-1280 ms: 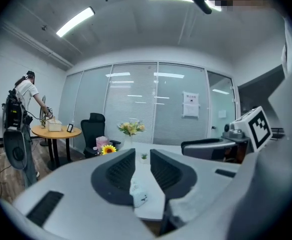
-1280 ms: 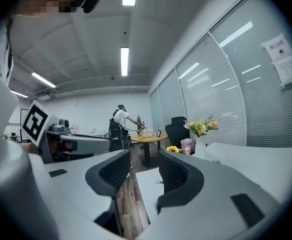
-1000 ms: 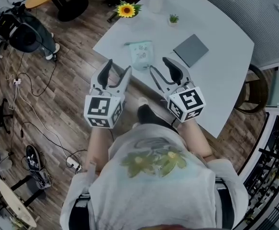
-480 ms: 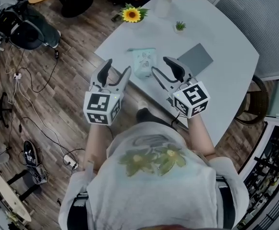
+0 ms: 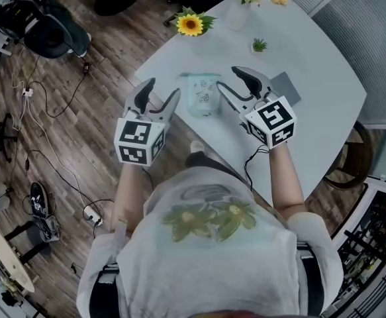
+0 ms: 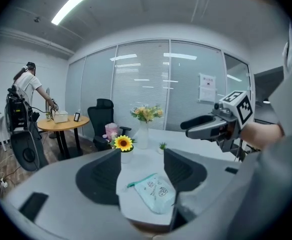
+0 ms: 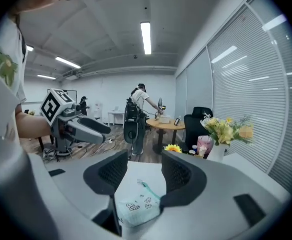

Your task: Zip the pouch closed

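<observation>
A pale mint pouch (image 5: 202, 95) with small printed figures lies flat near the front edge of the white table (image 5: 312, 58). My left gripper (image 5: 158, 99) hangs open just left of it, at the table's edge. To the pouch's right, over the table, my right gripper (image 5: 230, 81) is open too. In the left gripper view the pouch (image 6: 156, 193) shows low between the open jaws of that gripper (image 6: 142, 171), with its teal zipper end pointing left. The right gripper view has the pouch (image 7: 135, 206) below its open gripper (image 7: 139, 171). Neither gripper touches it.
A grey notebook (image 5: 289, 89) lies behind the right gripper, partly hidden. A sunflower pot (image 5: 191, 24), a small plant (image 5: 259, 45) and a flower vase (image 5: 242, 5) stand at the table's far side. Cables and bags lie on the wooden floor (image 5: 80, 111) to the left.
Both grippers have moved forward toward the pouch. The right one went further over the table and now covers part of the grey notebook. Both stay open.
</observation>
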The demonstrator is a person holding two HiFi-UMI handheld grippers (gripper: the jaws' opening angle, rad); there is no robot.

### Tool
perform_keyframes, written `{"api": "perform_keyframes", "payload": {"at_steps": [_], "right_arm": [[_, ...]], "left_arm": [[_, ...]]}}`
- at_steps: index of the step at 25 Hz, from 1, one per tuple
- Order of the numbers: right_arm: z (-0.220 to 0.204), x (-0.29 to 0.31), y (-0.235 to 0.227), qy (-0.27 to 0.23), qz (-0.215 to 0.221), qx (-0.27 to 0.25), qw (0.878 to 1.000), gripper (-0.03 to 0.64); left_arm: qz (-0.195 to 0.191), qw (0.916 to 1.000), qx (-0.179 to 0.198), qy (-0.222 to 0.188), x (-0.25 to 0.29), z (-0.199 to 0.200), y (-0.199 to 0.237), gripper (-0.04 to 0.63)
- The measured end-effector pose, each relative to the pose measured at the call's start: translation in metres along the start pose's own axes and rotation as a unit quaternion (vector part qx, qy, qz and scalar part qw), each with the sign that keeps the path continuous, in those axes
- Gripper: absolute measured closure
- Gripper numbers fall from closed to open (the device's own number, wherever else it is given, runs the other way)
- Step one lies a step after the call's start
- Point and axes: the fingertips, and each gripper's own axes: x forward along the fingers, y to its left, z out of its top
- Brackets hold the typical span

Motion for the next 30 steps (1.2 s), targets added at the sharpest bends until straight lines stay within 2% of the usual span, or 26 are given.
{"api": "perform_keyframes", "payload": {"at_steps": [16,22,30], "right_arm": [[-0.025,0.049,-0.022,0.047,0.086,-0.083,0.992,0.411],[-0.037,0.061,-0.019,0.068,0.106,-0.095,0.987,0.411],[-0.056,0.092,-0.024,0.099,0.125,-0.086,0.984,0.411]], "left_arm": [[0.029,0.997,-0.006,0.072,0.049,-0.034,0.015,0.347],[0.025,0.9943,-0.013,0.103,0.063,-0.054,0.024,0.347],[0.011,0.987,-0.02,0.159,0.091,-0.093,0.043,0.347]]}}
